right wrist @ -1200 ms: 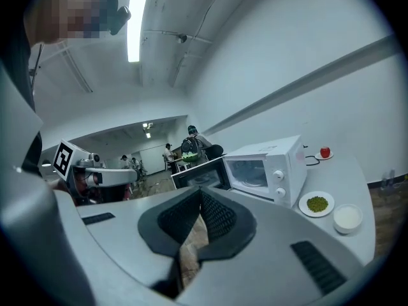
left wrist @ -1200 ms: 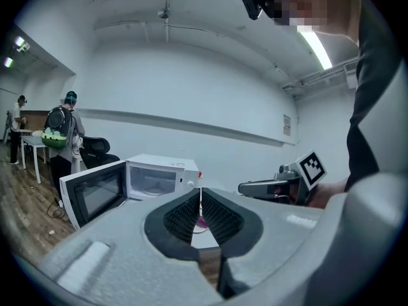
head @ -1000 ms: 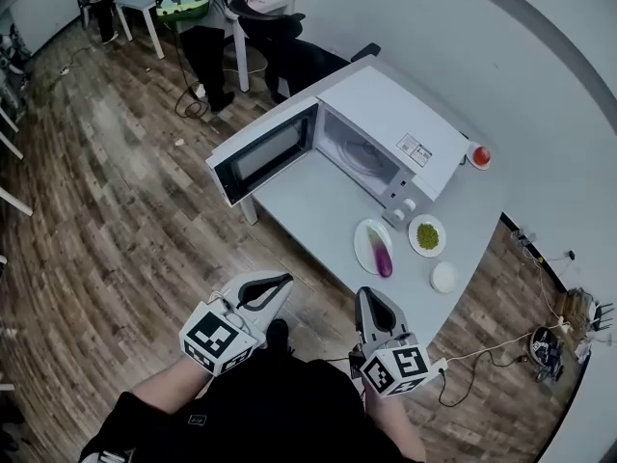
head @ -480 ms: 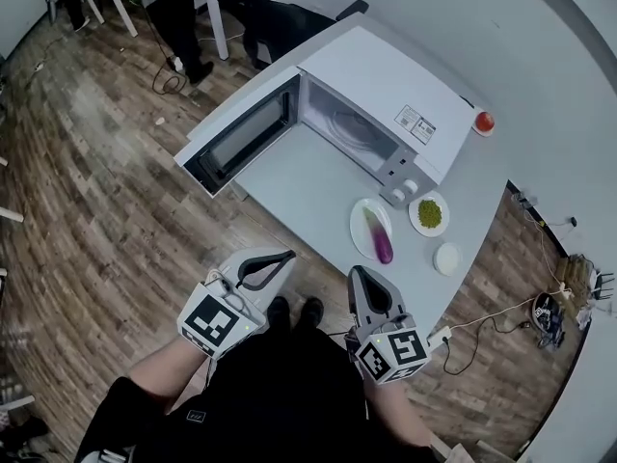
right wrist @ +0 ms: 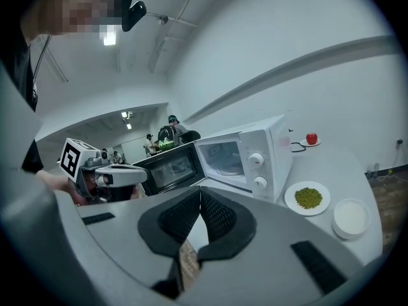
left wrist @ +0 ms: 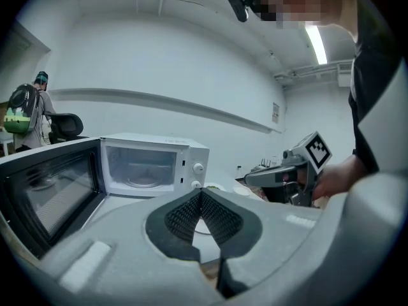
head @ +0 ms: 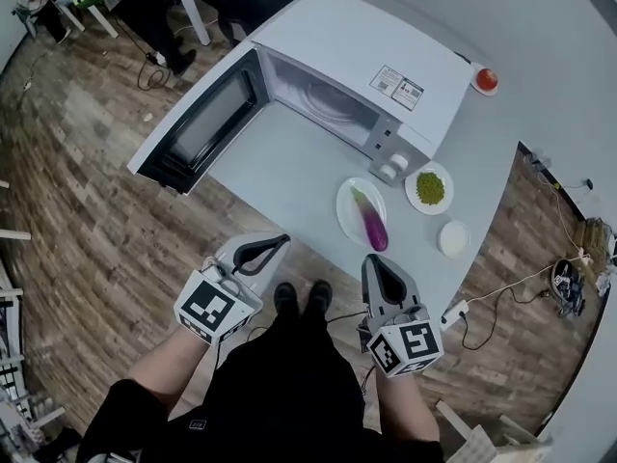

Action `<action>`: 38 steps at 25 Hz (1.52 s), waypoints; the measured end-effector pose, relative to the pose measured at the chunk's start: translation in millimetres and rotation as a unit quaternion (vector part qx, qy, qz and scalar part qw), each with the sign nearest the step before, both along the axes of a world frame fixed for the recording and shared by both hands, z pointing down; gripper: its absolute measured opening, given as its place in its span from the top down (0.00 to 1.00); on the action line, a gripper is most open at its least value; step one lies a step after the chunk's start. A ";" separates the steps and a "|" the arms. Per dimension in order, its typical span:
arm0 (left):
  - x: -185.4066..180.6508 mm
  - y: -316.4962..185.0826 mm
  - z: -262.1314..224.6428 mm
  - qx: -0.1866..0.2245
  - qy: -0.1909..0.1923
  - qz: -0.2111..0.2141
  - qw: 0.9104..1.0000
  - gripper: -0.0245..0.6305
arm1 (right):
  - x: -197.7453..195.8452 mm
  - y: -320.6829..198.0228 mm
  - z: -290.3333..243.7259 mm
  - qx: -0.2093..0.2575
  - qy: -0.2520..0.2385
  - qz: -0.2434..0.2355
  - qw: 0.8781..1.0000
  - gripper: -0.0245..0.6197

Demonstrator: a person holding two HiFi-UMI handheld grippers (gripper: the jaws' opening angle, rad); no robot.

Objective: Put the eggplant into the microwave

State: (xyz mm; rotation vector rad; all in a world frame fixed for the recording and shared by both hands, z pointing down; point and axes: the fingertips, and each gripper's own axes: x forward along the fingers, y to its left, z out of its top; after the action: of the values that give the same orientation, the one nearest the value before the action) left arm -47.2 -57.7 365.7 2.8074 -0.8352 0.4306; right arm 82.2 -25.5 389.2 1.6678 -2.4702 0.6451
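You are in the approach step, with nothing picked up yet and both tools short of the pale grey counter (head: 289, 167). On the left, the white microwave oven (head: 362, 41) has its dark-windowed door (head: 193, 128) swung wide over the counter's left end, so the cavity already faces you and needs no opening. Your left hand-held gripper (head: 282, 242) hangs off the counter's near edge with its ribbed pads pressed together on nothing. The purple eggplant with a pale green stem end (head: 369, 222) lies on a round white plate (head: 343, 204) close to the near edge, just in front of the oven's control knobs. Its long axis runs across the counter from the oven side towards you. The stem end points at the microwave and the blunt purple end at the near edge. Your right hand-held gripper (head: 376, 261) is also shut and empty, and it sits nearest that blunt end, so it looks the natural one to take the eggplant. For that you would have to spread its jaws, bring them down across the eggplant's short width near the middle, and then close. Further right, the white plate of green peas (head: 430, 188) and the small white bowl (head: 452, 239) stand near the eggplant's plate, so keep your sweep clear of them.
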 end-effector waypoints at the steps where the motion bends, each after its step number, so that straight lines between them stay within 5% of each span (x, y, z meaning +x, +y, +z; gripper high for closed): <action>1: 4.5 -2.3 5.6 -0.001 0.000 0.002 1.000 0.95 | 3.0 -0.6 5.3 -0.001 0.000 0.001 1.000 0.94; 10: 38.0 -14.9 58.6 -0.003 -0.025 0.050 0.998 0.95 | 21.7 2.9 48.7 -0.017 -0.005 0.017 1.000 0.94; 22: 72.5 -29.9 142.2 0.022 -0.128 0.121 0.984 0.95 | 29.8 -13.3 95.4 -0.023 -0.012 0.014 1.000 0.94; 30: 98.4 -24.1 184.3 0.065 -0.206 0.224 0.950 0.94 | 39.1 -15.6 108.1 -0.028 -0.018 0.026 0.999 0.94; 38: 112.2 -25.5 210.5 0.113 -0.274 0.279 0.913 0.78 | 51.8 -10.5 115.5 -0.035 -0.020 0.042 0.998 0.94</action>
State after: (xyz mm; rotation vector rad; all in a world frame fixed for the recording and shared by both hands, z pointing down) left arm 64.9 -83.2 576.1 3.1544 -0.1195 1.3305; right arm 134.0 -35.9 504.7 1.7572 -2.3849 0.7716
